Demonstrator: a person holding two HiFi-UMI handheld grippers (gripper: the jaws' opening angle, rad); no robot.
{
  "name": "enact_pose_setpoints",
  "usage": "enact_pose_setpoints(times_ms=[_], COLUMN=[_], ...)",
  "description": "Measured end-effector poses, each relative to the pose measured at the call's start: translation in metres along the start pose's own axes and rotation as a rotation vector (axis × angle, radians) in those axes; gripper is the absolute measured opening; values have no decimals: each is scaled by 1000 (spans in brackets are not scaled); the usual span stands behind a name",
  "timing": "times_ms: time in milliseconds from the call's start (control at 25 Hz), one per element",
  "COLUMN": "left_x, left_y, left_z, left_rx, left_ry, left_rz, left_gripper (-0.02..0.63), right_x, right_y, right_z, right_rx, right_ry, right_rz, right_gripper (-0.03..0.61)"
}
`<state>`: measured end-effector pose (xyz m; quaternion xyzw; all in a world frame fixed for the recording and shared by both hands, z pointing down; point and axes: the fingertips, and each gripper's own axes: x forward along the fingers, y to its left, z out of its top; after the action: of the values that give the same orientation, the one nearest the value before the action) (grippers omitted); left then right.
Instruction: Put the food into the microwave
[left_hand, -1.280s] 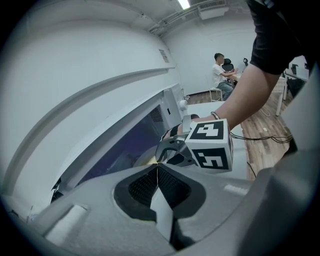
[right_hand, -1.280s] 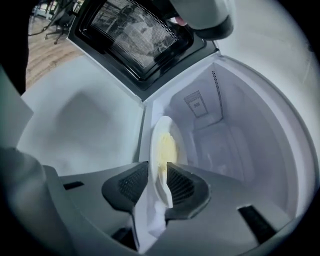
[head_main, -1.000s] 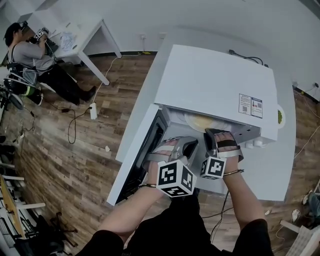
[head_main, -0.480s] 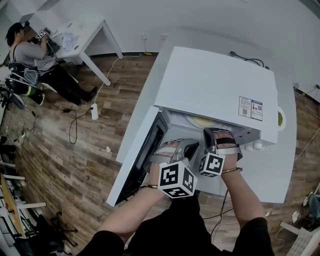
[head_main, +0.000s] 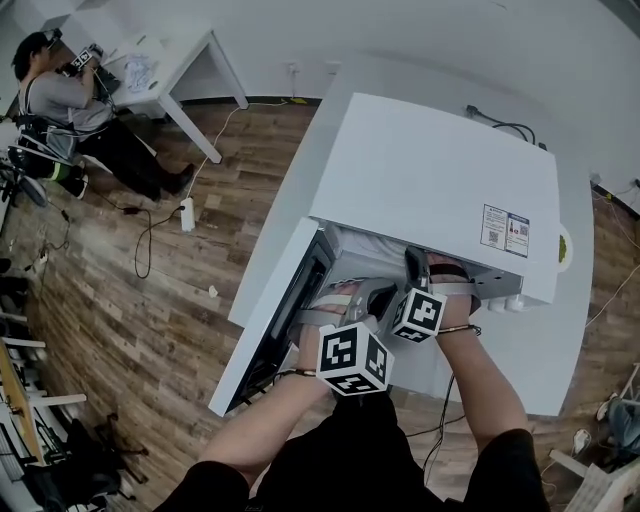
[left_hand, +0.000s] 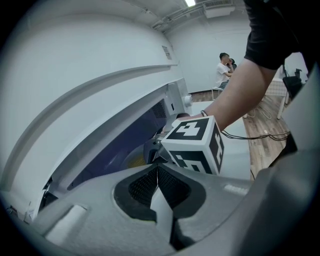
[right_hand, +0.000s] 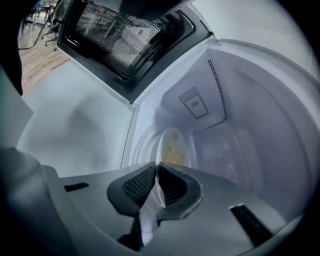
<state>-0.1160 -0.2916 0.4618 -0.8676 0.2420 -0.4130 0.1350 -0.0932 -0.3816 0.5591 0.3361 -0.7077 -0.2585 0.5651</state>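
A white microwave (head_main: 430, 180) stands on the white table with its door (head_main: 290, 300) swung open to the left. My right gripper (head_main: 415, 265) reaches into the cavity, its tips hidden under the top in the head view. In the right gripper view its jaws (right_hand: 158, 167) have just been closing and pinch the rim of a white plate of yellow food (right_hand: 172, 147) over the glass turntable (right_hand: 142, 145). My left gripper (head_main: 378, 297) waits just outside the opening, beside the right one, shut with nothing between its pads (left_hand: 145, 185).
The open door's dark window (right_hand: 125, 40) hangs left of the cavity. A small dish with something green (head_main: 563, 245) sits behind the microwave's right side. Bare table (head_main: 540, 350) lies to the right. A person sits at a desk (head_main: 60, 100) far left.
My right gripper has slid deeper into the microwave. The plate of food, visible at the opening before, is now hidden under the top. The left gripper has stayed put.
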Motion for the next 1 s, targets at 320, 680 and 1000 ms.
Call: enact_pose_setpoints(times_ms=[320,680,1000], left_x=[-9,-60,-131], left_y=[4,-11,-45], left_z=[3,13,20], left_rx=[-23,-42,-28], left_ry=[5,-34,-131], left_rz=[13,34,4], left_gripper=[8,8,8], right_x=[-17,-89,-184], right_y=[9,26,44], right_z=[1,13,35], right_rx=[50,149,249], right_ry=[-25,-82,-82], right_rz=[93,88,89], right_gripper=[83,75,61])
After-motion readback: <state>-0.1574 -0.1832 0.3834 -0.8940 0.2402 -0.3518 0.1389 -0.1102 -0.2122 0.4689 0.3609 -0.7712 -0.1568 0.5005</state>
